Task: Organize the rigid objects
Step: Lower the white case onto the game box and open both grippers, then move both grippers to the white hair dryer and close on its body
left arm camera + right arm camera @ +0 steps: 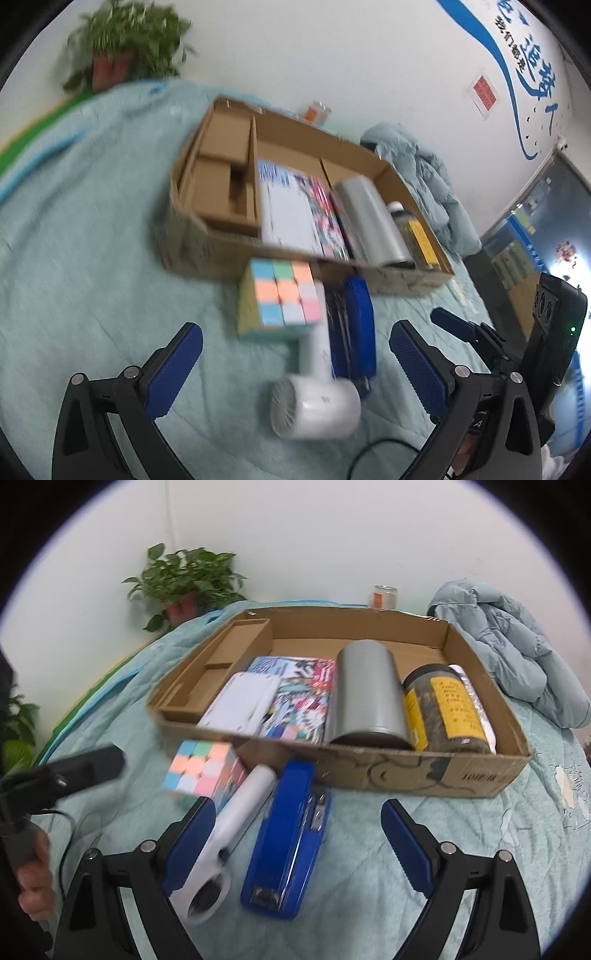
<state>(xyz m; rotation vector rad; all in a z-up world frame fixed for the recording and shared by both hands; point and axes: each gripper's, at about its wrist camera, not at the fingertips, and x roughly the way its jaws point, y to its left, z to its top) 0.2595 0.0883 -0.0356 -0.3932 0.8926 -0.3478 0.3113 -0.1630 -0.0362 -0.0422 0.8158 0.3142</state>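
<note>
A pastel puzzle cube, a white handheld fan and a blue stapler lie side by side on the teal blanket, just before a shallow cardboard box. In the box lie a white case, a colourful book, a silver cylinder and a yellow-labelled jar. My left gripper stands open, with the fan and the stapler between its fingers, untouched. My right gripper is open around the stapler, pads apart from it.
A potted plant stands at the back left by the wall. A pale blue jacket is heaped to the box's right, with an orange-labelled can behind the box. The box's left compartments hold nothing. A black cable trails near the fan.
</note>
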